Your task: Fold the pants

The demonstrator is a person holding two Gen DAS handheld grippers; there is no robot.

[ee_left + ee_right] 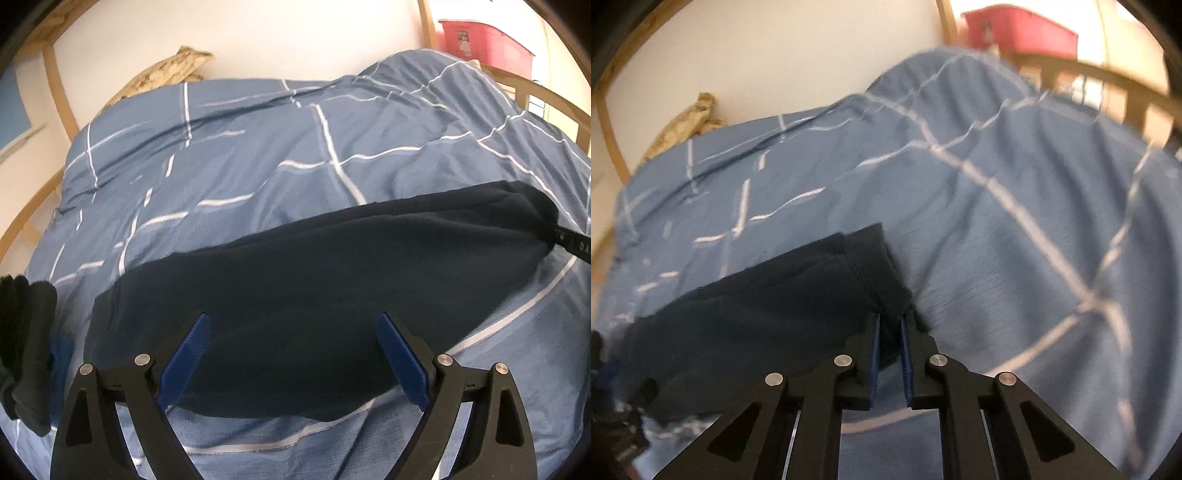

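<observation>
A blue duvet (258, 155) fills both views, with the dark pants (314, 295) lying across the lower middle of the frame. The left gripper (293, 354) hangs over them, its 2 fingers spread wide. The right gripper (891, 332) is clamped on the pants' end at lower centre of its view.

Right wrist view motion-blurred, pants (746, 317) cut off lower left; red bin (484, 40) cropped by rim
</observation>
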